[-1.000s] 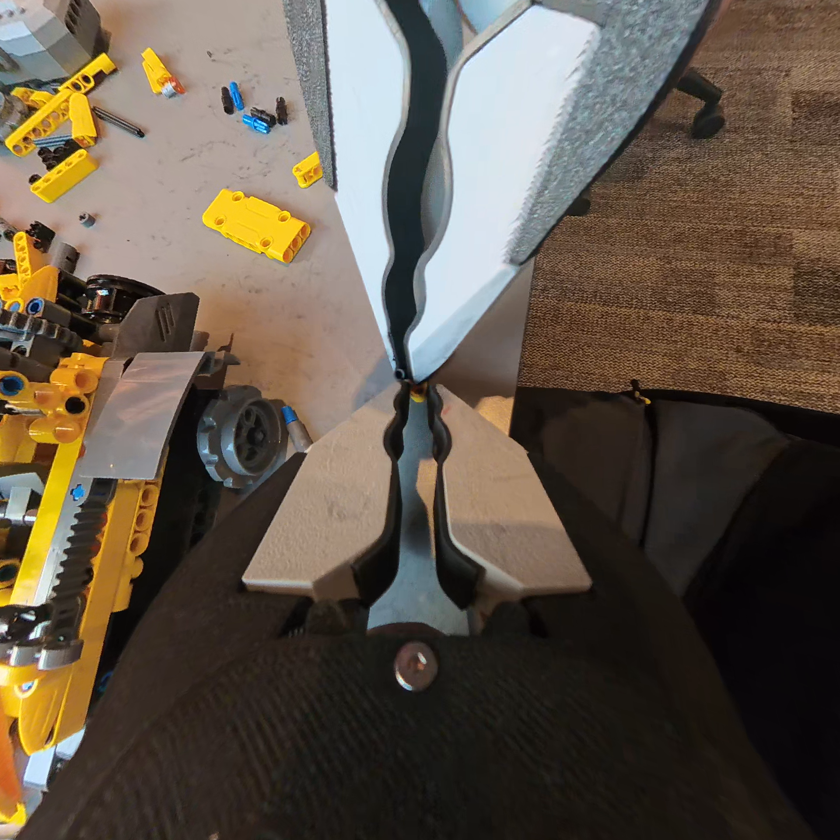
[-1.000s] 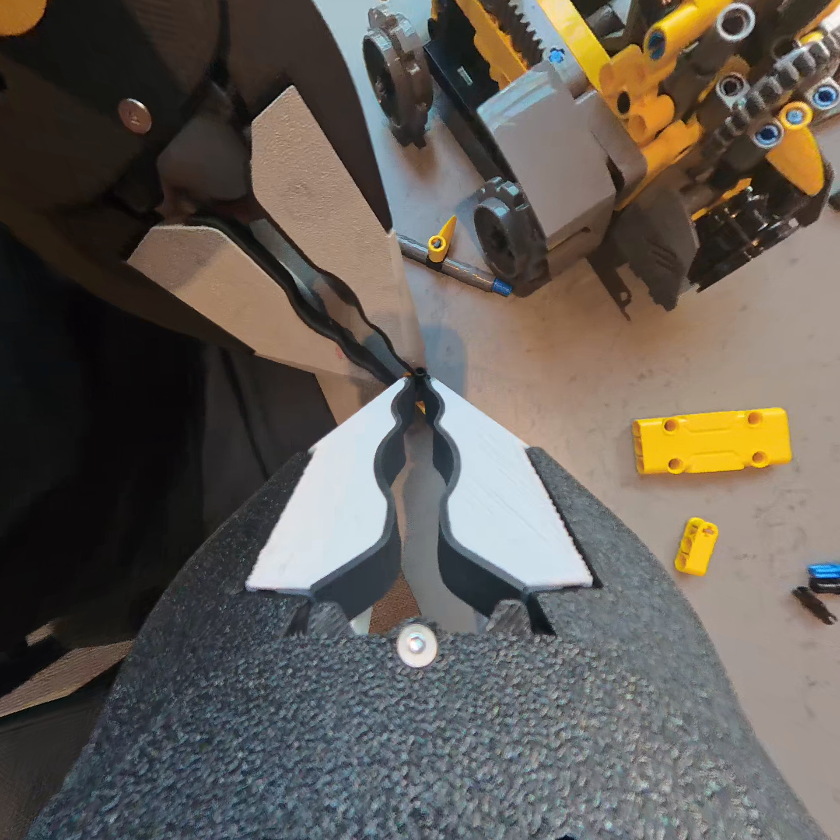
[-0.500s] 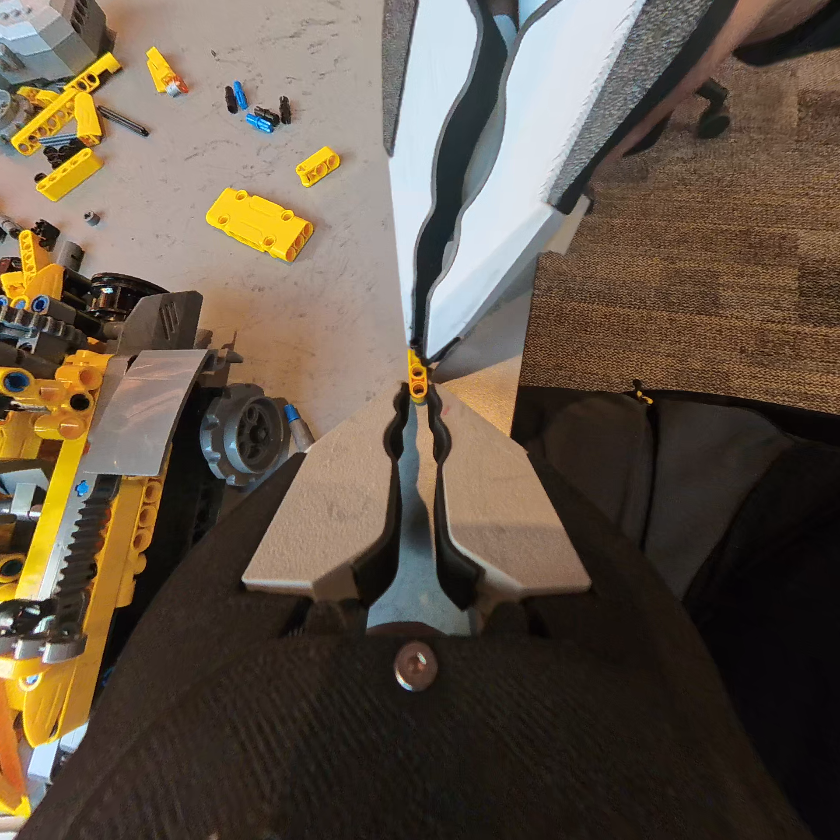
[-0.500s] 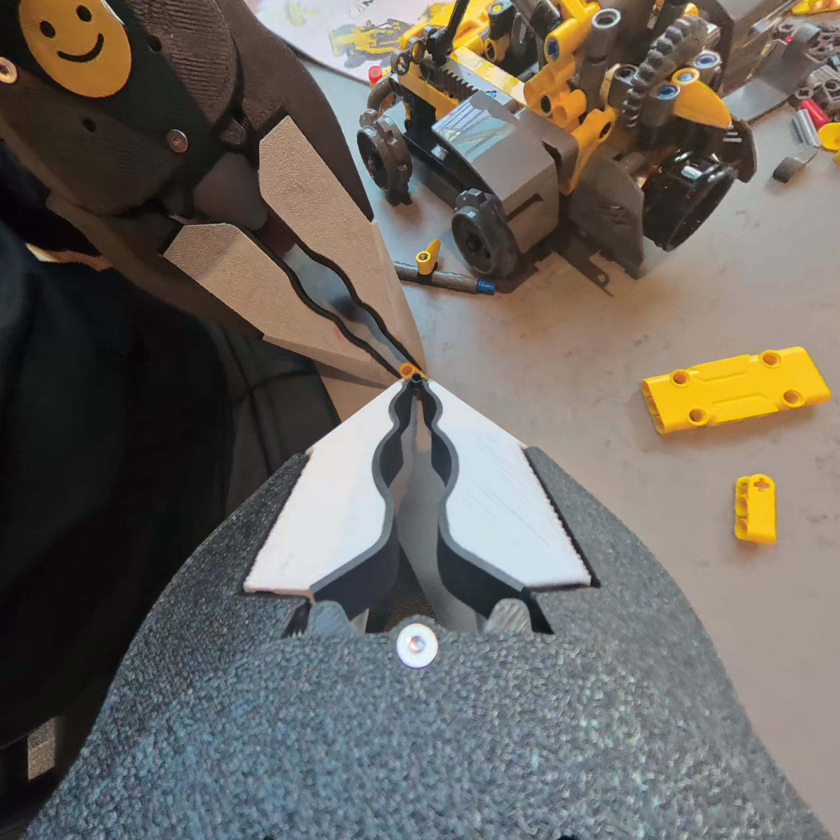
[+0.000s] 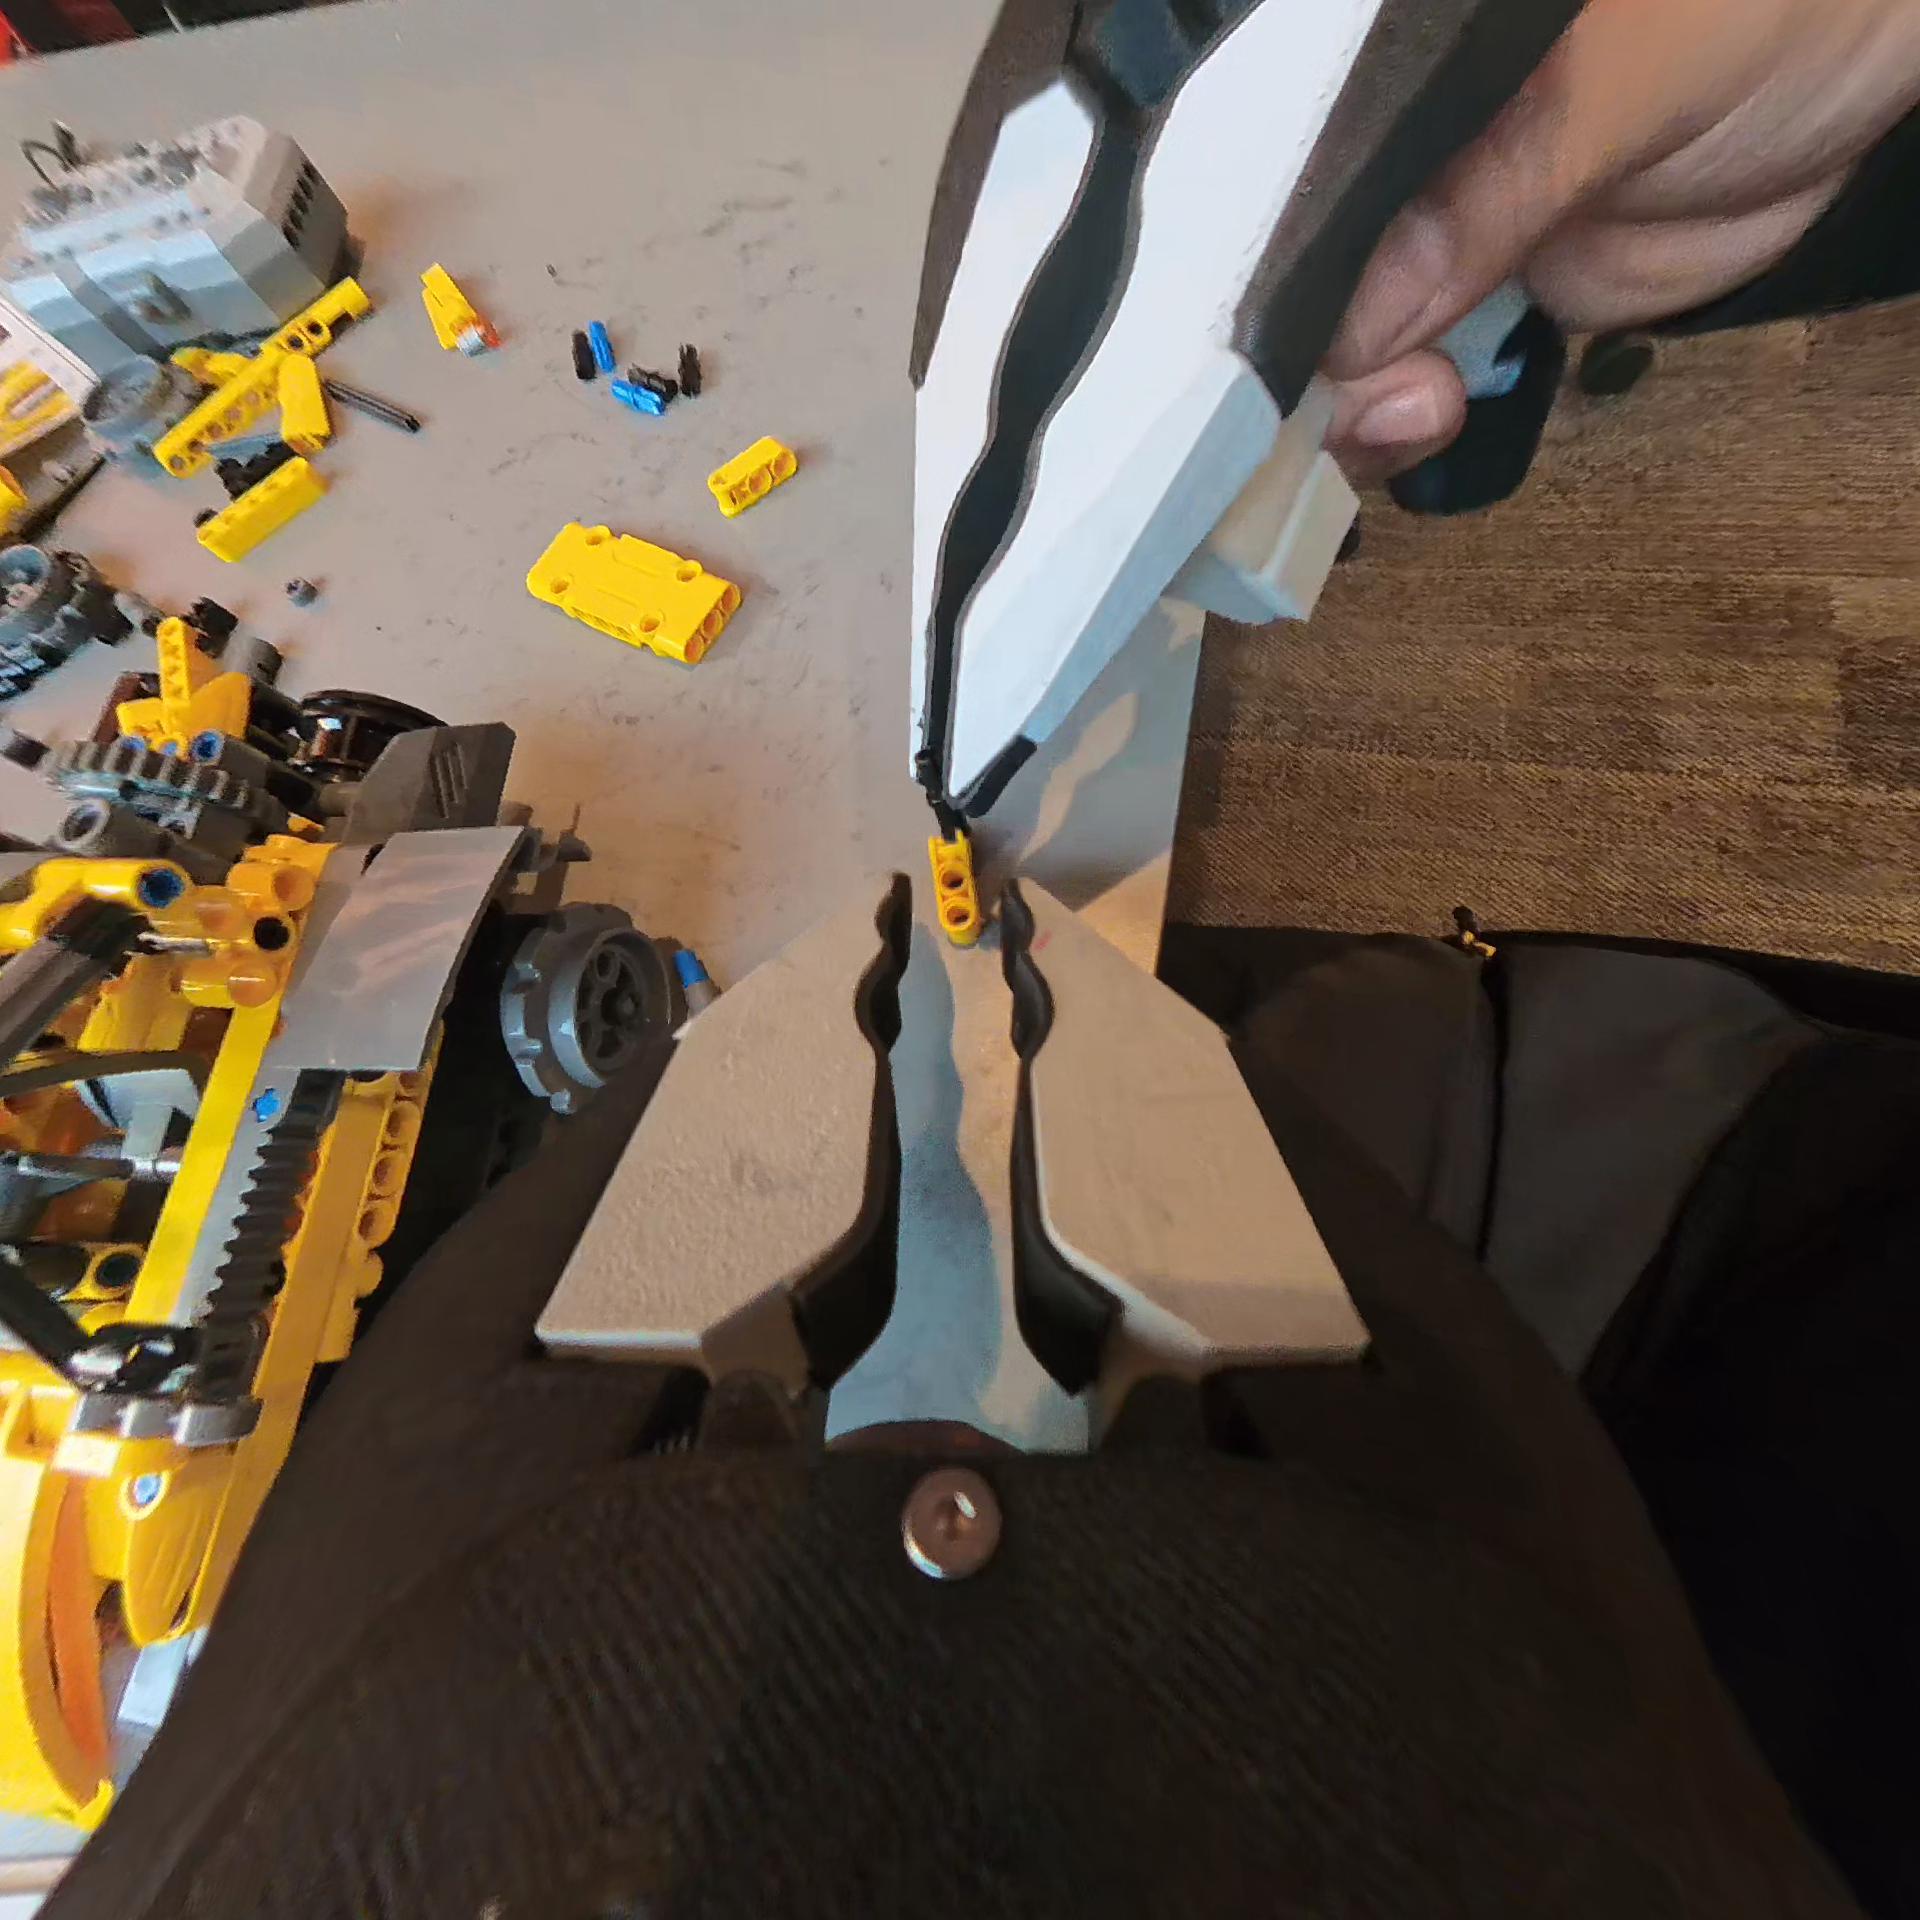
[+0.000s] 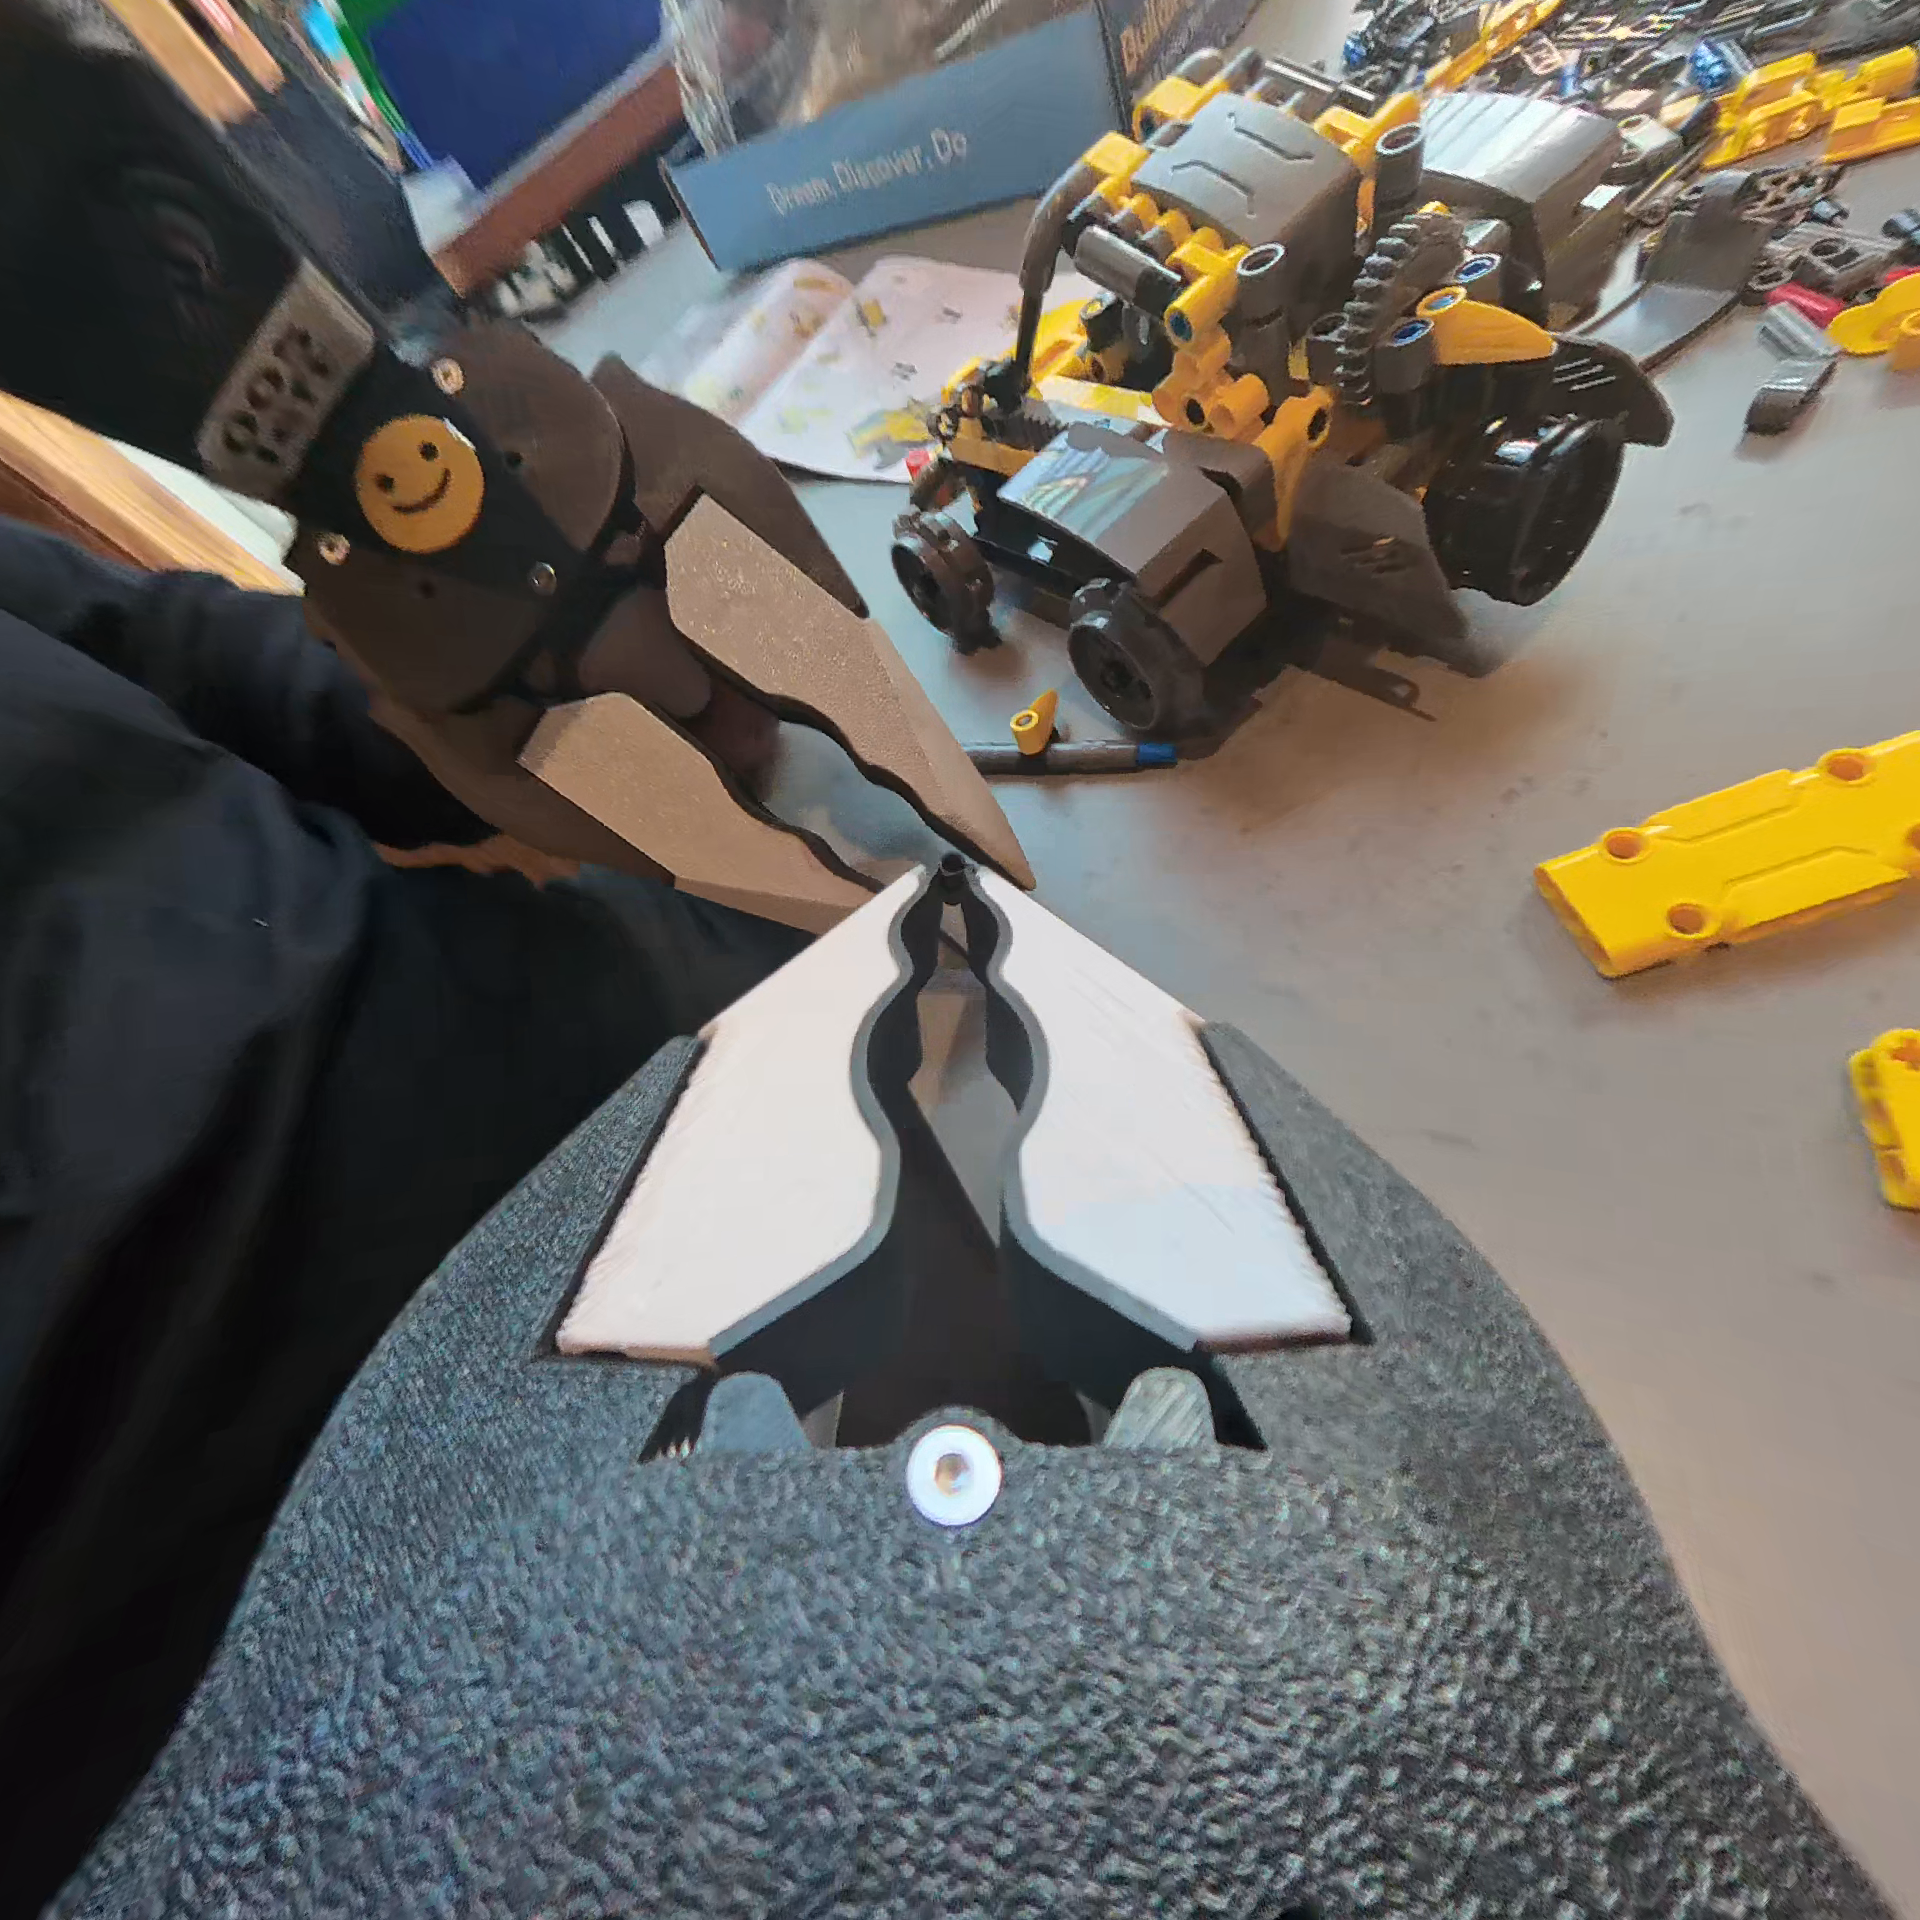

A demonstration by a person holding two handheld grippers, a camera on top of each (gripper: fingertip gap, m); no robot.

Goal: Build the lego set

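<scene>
In the left wrist view my left gripper is open, its grey fingertips a little apart on either side of a small yellow two-hole beam. The beam hangs on a black pin held by my right gripper, whose white fingers come down from above. In the right wrist view my right gripper is shut on the black pin. The left gripper's grey fingers meet it tip to tip. The beam is hidden there.
A yellow and grey toy vehicle stands on the beige table. A yellow panel, a short yellow beam, blue and black pins and a grey block lie about. The table edge and carpet are at right. The grey block is about equally far from each gripper, around 35 centimetres.
My left gripper has opened and let go of the yellow beam. My right gripper has drawn back a little, and the beam now hangs on its pin.
</scene>
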